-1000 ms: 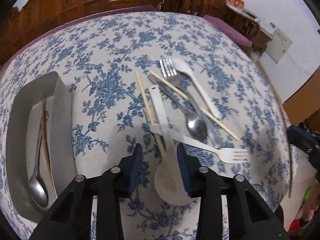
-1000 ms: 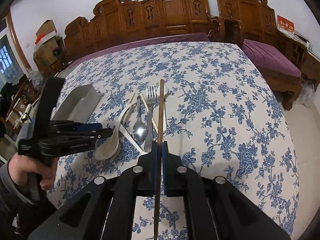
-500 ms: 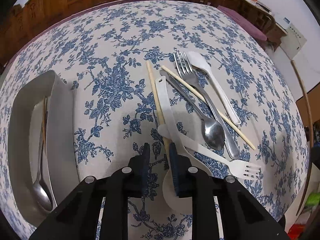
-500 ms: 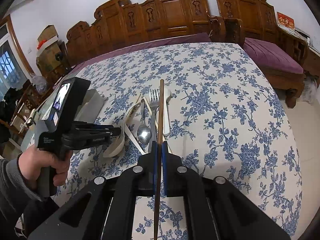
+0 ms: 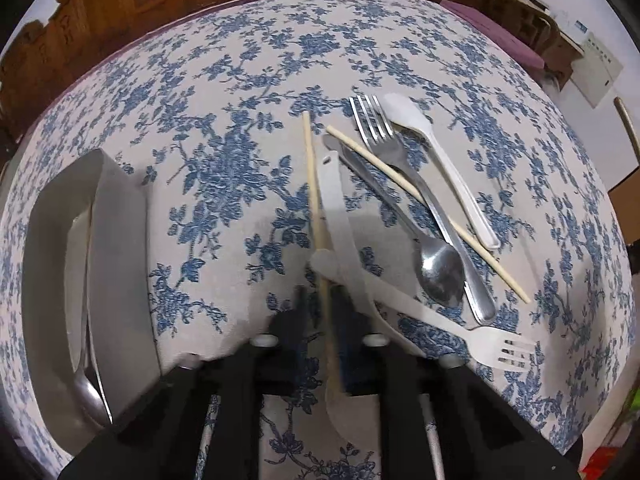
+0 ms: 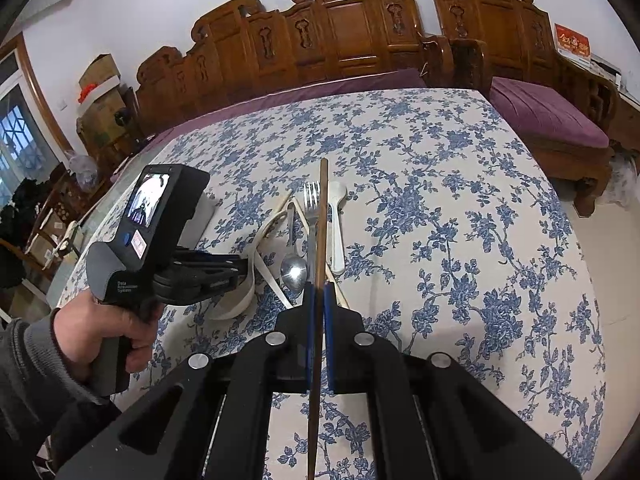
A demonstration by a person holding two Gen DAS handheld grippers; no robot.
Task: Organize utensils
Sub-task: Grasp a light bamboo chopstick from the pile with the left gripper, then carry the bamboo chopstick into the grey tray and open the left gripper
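Tray [image 5: 120, 248] holds one metal spoon [image 5: 86, 390]; most utensils loose on surface [image 5: 224, 80]. Left gripper [image 5: 320, 308] clamped on pale chopstick [image 5: 316, 216]. Right gripper [image 6: 318, 300] clenched on dark chopstick [image 6: 320, 232].

The left gripper [image 5: 322, 312] points steeply down, jaws closed on a pale chopstick [image 5: 316, 216]. A hand [image 6: 92, 336] in a grey sleeve [image 6: 24, 364] grips its handle from below, seen in the right wrist view. The right gripper [image 6: 318, 312] tilts down less steeply, its blue pads [image 6: 329, 320] clamped on a dark chopstick [image 6: 320, 232] that juts forward
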